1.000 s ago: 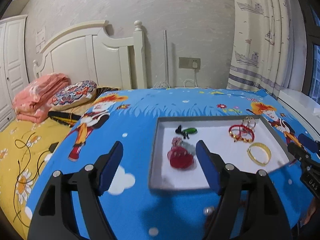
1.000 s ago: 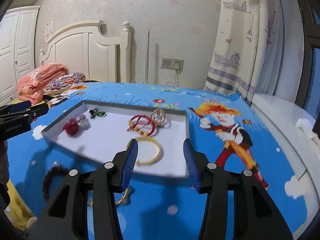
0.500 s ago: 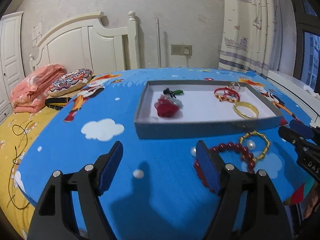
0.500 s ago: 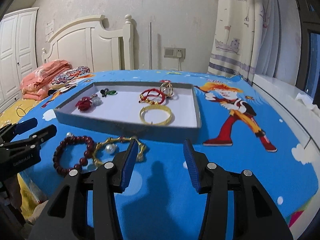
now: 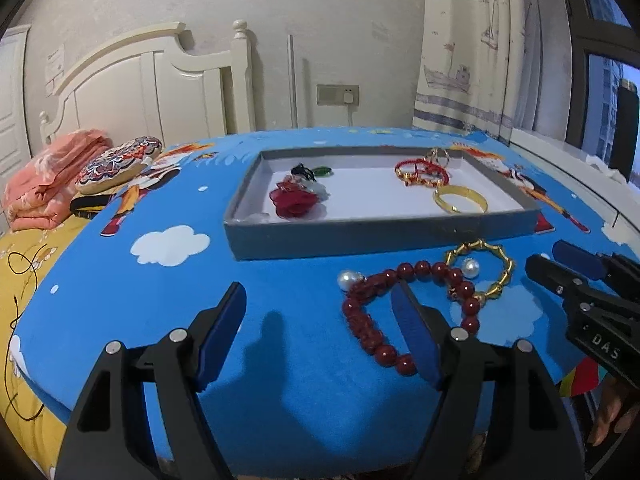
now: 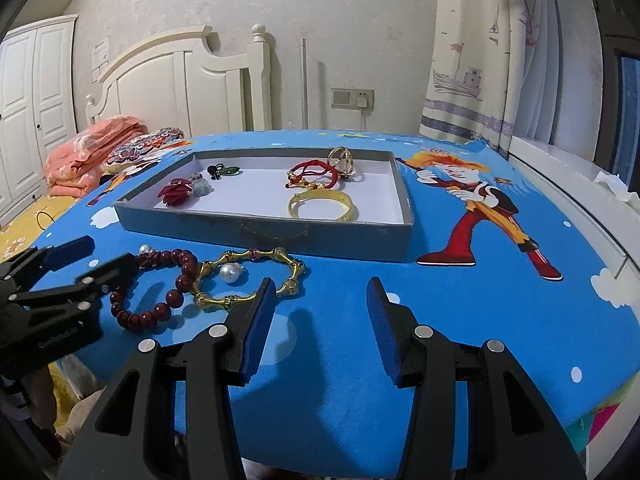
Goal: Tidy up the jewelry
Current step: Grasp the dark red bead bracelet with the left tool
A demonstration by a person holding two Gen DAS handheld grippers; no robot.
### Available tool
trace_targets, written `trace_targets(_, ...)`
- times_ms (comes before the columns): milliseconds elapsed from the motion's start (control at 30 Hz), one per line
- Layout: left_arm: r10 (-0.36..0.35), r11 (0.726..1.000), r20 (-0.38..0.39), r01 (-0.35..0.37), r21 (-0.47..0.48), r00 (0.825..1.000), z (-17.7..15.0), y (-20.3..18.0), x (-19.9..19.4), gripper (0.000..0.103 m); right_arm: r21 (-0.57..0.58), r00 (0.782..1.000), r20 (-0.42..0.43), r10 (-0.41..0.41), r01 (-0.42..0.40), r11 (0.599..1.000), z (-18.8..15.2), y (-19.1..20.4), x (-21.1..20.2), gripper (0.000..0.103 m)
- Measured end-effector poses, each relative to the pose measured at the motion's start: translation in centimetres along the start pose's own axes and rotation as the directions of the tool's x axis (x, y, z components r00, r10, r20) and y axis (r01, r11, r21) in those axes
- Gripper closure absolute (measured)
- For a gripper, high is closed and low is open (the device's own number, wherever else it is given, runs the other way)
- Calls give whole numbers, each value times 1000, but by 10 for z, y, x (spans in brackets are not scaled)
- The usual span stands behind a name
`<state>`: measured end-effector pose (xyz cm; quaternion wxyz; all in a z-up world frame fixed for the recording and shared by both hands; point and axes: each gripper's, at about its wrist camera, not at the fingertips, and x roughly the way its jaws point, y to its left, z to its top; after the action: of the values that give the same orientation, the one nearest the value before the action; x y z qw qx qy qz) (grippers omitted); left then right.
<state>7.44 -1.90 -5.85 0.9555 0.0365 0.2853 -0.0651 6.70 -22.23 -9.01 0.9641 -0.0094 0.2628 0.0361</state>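
Fingers of the left gripper stand spread wide with nothing between them, low over the blue cartoon-print cloth; fingers of the right gripper are likewise spread and empty, above bare cloth near the front edge. Grey tray sits farther back, white inside; it holds a red flower piece, a green-and-black piece, a red cord bracelet, a gold ring pair and a plain gold bangle, all clear of each other except the ring pair touching the cord bracelet. Outside the tray, just before its front wall, lie a dark red bead bracelet and a gold segmented bracelet, overlapping at one side; one pearl rests inside the gold loop, another pearl at the bead bracelet's far end. The left gripper's right finger partly hides the bead bracelet in the left wrist view. Behind: white headboard, pink folded blanket, patterned cushion, ship-print curtain, wall socket.
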Motion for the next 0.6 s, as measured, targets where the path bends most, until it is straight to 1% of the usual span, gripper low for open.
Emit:
trace_targets(100,-24,1000,-31,23,-9,999,-5,-1,7,37,6,1000,-1,0,0,1000,0,0,0,58)
trace_targets(133,-26,1000,-39,26,-13,999,-6,0,9,37,8,1000,-2,0,0,1000,0,0,0,58)
trace_targets(233,-24,1000,-37,24,-19,999,-6,0,12,39,4,1000,-2,1,-1,1000,0,0,1,58)
trace_targets(333,-36,999,-29,36,-8,999,-8,0,12,45,1,1000,-3,3,-3,1000,0,1,1,58)
trace_targets(400,-53,999,-22,53,6,998,-10,-2,10,55,-2,1000,-5,4,-4,1000,-1,2,2,58)
trace_targets(500,-92,995,-10,93,42,996,-12,-9,6,81,-3,1000,-5,4,-4,1000,-1,3,2,58)
trace_targets(567,-100,993,-7,101,66,995,-14,-13,3,89,-4,1000,-3,4,-4,1000,-1,3,2,58)
trace_targets(600,-102,992,-5,102,70,995,-15,-13,2,90,-3,1000,-3,3,-3,1000,-1,3,2,58)
